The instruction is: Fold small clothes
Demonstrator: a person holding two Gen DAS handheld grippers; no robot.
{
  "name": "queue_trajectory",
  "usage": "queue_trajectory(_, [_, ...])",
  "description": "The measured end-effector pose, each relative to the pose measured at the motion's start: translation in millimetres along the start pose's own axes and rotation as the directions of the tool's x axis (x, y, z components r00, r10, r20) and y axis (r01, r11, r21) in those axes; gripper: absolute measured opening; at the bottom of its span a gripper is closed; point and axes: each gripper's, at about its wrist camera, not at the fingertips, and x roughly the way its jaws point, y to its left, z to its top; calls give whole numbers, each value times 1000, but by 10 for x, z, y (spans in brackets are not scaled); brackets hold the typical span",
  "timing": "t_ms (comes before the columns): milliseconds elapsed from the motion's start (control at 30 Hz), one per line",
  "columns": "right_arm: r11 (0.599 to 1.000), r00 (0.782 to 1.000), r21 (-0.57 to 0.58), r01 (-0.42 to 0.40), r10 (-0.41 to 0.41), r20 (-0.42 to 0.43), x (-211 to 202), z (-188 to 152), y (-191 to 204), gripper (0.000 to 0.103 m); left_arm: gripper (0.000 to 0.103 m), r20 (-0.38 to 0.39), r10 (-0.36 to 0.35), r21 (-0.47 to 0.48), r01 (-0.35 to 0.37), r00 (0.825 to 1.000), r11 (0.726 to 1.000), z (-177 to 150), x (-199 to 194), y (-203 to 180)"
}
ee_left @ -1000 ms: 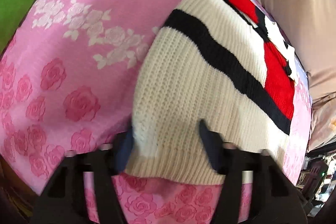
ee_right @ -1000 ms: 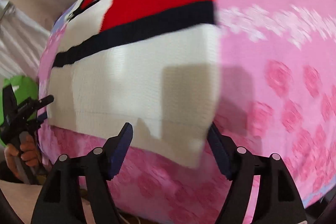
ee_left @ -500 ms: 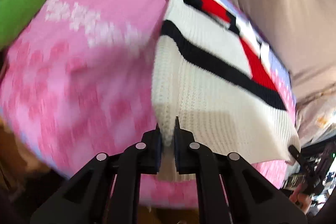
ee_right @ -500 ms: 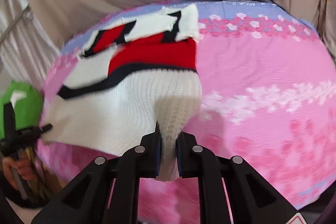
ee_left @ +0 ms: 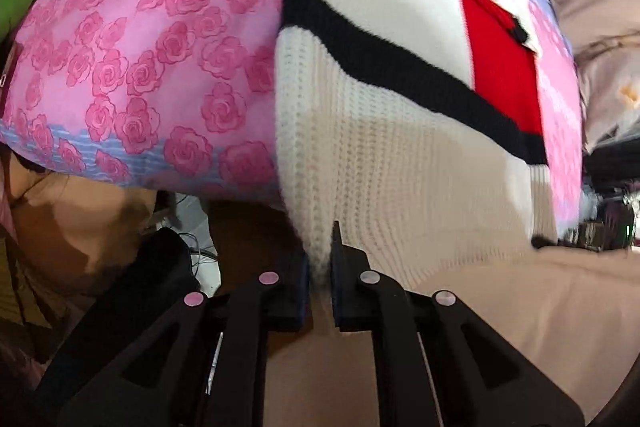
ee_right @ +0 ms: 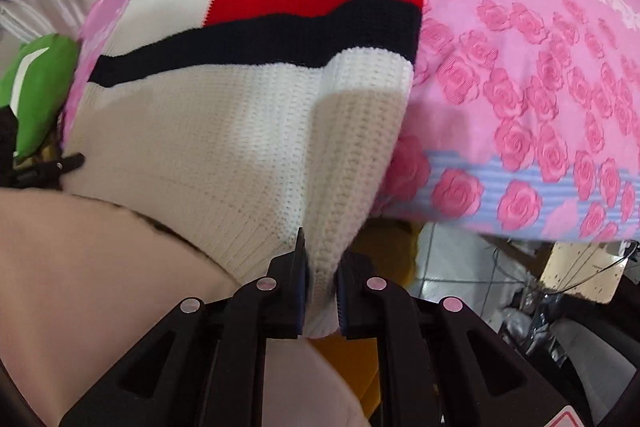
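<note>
A small knit sweater [ee_left: 384,147], white with a black stripe and red blocks, lies on a pink rose-print bedspread [ee_left: 152,59]. My left gripper [ee_left: 320,267] is shut on the sweater's bottom-left hem corner. My right gripper [ee_right: 322,283] is shut on the bottom-right hem corner of the sweater [ee_right: 248,131]. The hem is pulled off the bed's front edge toward me and stretched between both grippers. The left gripper also shows at the left of the right wrist view [ee_right: 60,165].
The bedspread [ee_right: 520,67] ends at a blue-striped border, with floor clutter and cables [ee_right: 520,287] below. A green cushion [ee_right: 36,87] lies at the bed's left. Beige fabric [ee_left: 500,307] fills the foreground under the hem.
Both grippers went from open around the hem to shut on its corners, then pulled the hem back past the bed's front edge.
</note>
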Motion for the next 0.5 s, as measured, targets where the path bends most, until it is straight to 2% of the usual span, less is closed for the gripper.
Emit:
queue_trajectory(67, [999,999,22,-30,30,20,-125,62,-61,10,8,48,-21,-4,21,999,1000,132,-114,-5])
queue_trajectory(167, [989,987,110,-94,78,141,-392,373,-281,10,8,125,-39,-25,43,991,999,465,-164,2])
queue_trajectory(233, [986,980,135,-100,75,184,-416,471,-328,11,8,139,-46,-28,51,989,998,561,-119,-40])
queue_trajectory(367, [981,986,158,-112,90,139,-283,430,-349,11,8,105,-46,10,45,993,999,457,-113,-78])
queue_trajectory(433, [982,985,142,-127,108,133,-321,321,-260,11,8,122,-58,22,56,991,998,395,-229,-107])
queue_trajectory(500, [978,976,130,-164,141,168,-471,213,-197,11,8,178,-76,23,73,981,997,438,-416,-158])
